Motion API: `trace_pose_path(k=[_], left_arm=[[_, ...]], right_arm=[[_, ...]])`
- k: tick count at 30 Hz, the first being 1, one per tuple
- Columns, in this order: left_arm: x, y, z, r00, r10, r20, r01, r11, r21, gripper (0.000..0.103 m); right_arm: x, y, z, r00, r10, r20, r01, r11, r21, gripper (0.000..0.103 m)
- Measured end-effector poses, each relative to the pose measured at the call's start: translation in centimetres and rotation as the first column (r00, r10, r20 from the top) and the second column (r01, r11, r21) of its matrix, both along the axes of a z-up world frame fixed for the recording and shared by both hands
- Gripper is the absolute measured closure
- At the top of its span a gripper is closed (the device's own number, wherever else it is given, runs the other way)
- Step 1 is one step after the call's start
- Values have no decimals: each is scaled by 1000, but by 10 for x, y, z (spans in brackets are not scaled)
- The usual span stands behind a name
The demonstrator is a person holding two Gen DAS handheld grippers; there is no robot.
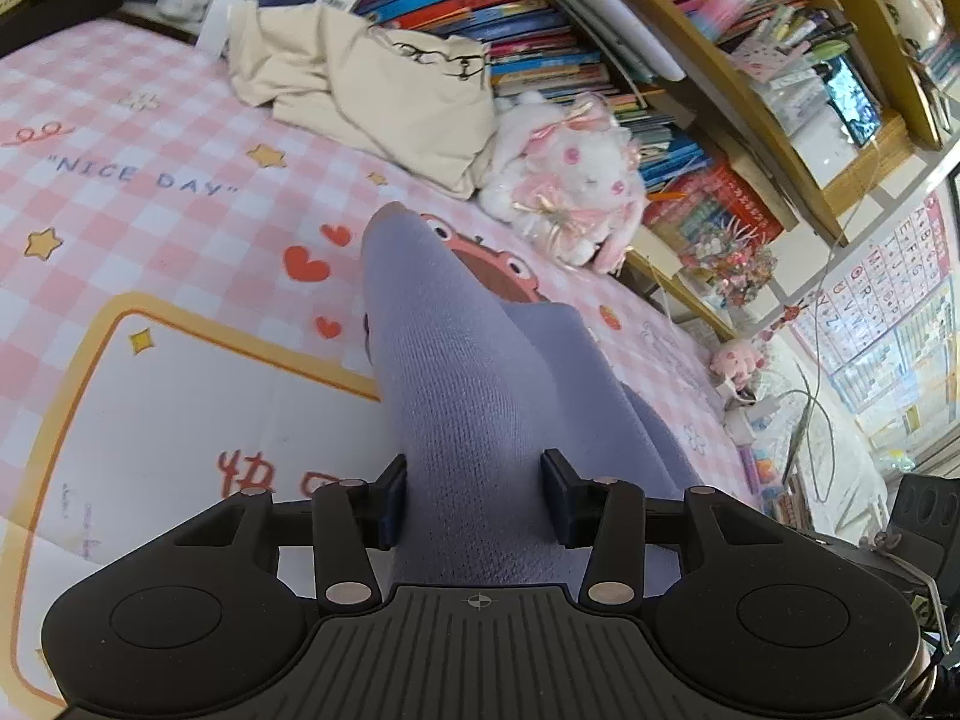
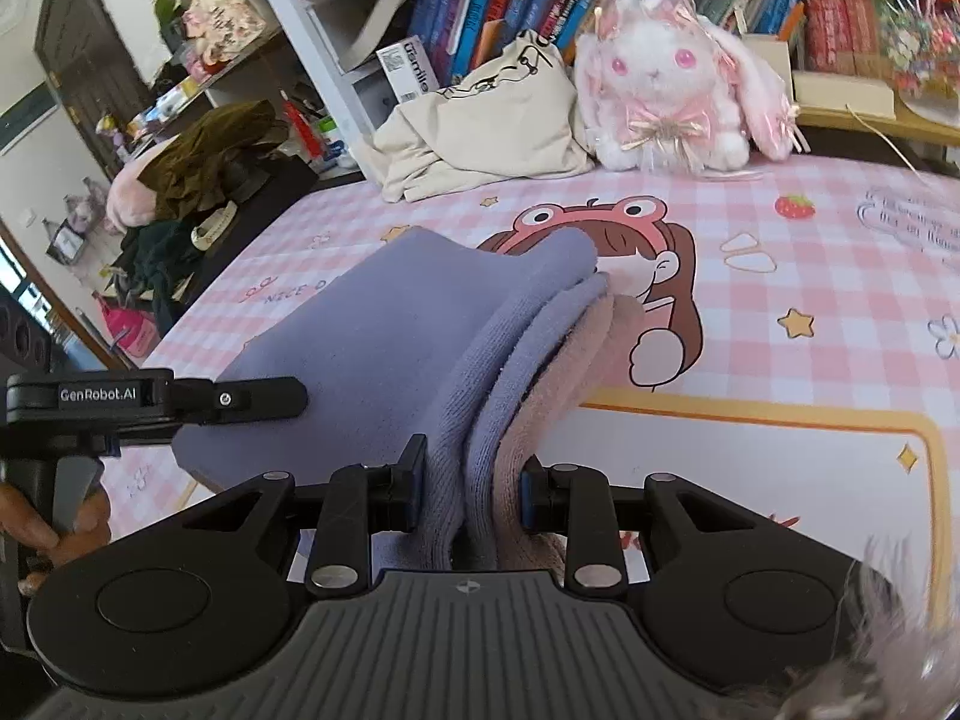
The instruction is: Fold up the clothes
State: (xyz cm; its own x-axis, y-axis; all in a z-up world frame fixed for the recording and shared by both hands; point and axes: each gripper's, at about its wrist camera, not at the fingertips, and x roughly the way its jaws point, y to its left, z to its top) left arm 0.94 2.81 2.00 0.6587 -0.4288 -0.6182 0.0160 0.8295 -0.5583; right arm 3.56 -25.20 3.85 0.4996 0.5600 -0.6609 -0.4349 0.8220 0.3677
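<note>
A purple knit garment (image 1: 456,372) with a pink inner layer (image 2: 576,372) is held up over the pink checked mat (image 1: 150,180), folded into thick layers. My left gripper (image 1: 474,495) is shut on one edge of it, and the cloth fills the gap between its pads. My right gripper (image 2: 471,489) is shut on the stacked purple and pink layers. In the right wrist view the garment (image 2: 384,330) stretches left to the left gripper (image 2: 264,399), which a hand (image 2: 60,528) holds. The cloth hides the mat beneath it.
A crumpled cream cloth (image 1: 372,90) (image 2: 498,126) and a white-and-pink plush rabbit (image 1: 570,180) (image 2: 666,90) lie at the mat's far edge against a bookshelf (image 1: 600,12). A pile of dark clothes (image 2: 198,168) sits beyond the mat's left side.
</note>
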Motion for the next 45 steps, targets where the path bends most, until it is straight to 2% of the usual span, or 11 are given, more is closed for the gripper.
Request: trace_pose_path(k=[6,8,10,12,20,21,23,25,28,36,45], left_arm=[[-3,-12,-11,996,-15,-88,16,1000,11,58],[-4,-13,-18,991,-8,-131,11,1000,21,53],[-2,-12,-24,985,7,-175,-1,999,38,47],[0,-7,-26,985,28,-172,-25,999,25,42],[31,6,-34,979,79,-190,-92,994,-59,39],[33,5,-37,978,76,-194,-91,993,-72,39],[34,2,-41,976,81,-200,-101,991,-91,41],[31,-4,-41,979,87,-182,-102,992,-75,46],[25,-11,-31,988,66,-139,-73,996,-45,59],[14,-22,-7,998,32,-61,-33,999,-14,61],[12,-26,13,1000,24,-10,-24,1000,-9,61]], right_arm=[[10,-16,-13,992,-1,-126,0,1000,-8,75],[15,-23,-20,982,-21,-187,22,1000,1,68],[21,-31,-27,968,-41,-248,45,999,9,48],[28,-37,-34,953,-55,-297,68,997,32,37],[63,-41,-49,912,-80,-402,144,981,133,34],[67,-41,-50,910,-80,-408,151,978,144,37],[70,-39,-53,902,-64,-427,141,978,152,57],[68,-36,-53,915,-53,-400,123,981,151,70],[58,-33,-43,953,-19,-303,61,990,128,77],[33,-36,-16,994,34,-103,-24,995,94,78],[25,-41,2,999,33,-26,-30,995,93,78]])
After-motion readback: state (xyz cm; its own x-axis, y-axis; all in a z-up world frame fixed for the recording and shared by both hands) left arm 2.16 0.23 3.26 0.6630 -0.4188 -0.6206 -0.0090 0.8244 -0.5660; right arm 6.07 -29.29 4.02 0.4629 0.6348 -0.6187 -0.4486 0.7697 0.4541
